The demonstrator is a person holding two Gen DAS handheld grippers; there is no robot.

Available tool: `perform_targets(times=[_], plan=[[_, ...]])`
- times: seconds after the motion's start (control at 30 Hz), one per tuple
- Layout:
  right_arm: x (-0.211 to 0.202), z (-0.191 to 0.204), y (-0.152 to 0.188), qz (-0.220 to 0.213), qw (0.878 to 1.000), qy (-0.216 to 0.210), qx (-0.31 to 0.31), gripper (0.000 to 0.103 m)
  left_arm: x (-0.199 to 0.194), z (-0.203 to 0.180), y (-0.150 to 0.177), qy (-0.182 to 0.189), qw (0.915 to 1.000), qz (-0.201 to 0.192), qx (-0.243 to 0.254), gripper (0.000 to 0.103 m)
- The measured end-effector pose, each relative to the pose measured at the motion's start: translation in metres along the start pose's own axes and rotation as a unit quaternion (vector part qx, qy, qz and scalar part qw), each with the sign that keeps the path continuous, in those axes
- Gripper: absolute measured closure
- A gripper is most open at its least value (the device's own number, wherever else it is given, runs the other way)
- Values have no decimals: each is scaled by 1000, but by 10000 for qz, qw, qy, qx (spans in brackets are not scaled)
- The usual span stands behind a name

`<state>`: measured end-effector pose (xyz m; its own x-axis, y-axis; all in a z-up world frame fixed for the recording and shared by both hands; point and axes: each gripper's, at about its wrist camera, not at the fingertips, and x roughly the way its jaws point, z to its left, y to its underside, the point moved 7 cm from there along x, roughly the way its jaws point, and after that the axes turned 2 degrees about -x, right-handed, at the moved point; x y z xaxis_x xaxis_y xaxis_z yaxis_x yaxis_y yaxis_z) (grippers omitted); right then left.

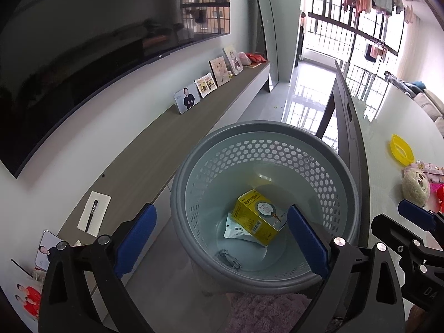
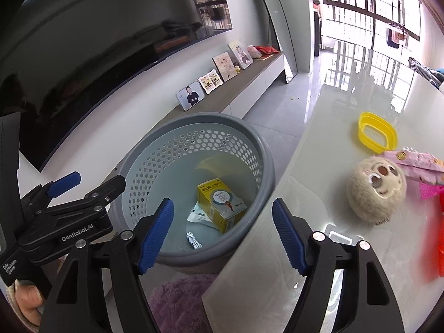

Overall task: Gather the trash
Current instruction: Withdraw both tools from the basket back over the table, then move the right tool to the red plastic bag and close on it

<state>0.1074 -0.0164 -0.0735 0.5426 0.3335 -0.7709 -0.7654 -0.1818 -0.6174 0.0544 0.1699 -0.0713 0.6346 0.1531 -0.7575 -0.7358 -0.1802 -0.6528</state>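
My left wrist view looks steeply down between its gripper (image 1: 222,236) fingers, close above the waste basket (image 1: 180,194). My right wrist view, just beside it, faces likewise over the desk (image 2: 347,249) edge. Both share the basket, the yellow box (image 1: 258,216) inside and the wall shelf (image 1: 155,144).

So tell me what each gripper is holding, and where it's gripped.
Nothing is held: the left gripper and right gripper both hang open over the bin.
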Motion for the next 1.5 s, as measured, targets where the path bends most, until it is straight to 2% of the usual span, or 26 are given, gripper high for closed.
perform_targets(times=[0.3, 0.77, 1.23, 1.5], plan=[[-47, -40, 25, -247, 9983, 319, 414, 31, -25, -32, 8, 225, 9994, -75, 259, 9], [-129, -134, 67, -672, 9864, 980, 1134, 31, -53, -131, 16, 745, 9932, -213, 870, 9], [-167, -211, 86, -912, 9723, 1358, 1669, 31, -59, -214, 14, 979, 9862, -267, 1307, 8], [-170, -257, 86, -931, 9630, 1634, 1933, 31, -49, -243, 12, 1053, 9838, -210, 1439, 8]])
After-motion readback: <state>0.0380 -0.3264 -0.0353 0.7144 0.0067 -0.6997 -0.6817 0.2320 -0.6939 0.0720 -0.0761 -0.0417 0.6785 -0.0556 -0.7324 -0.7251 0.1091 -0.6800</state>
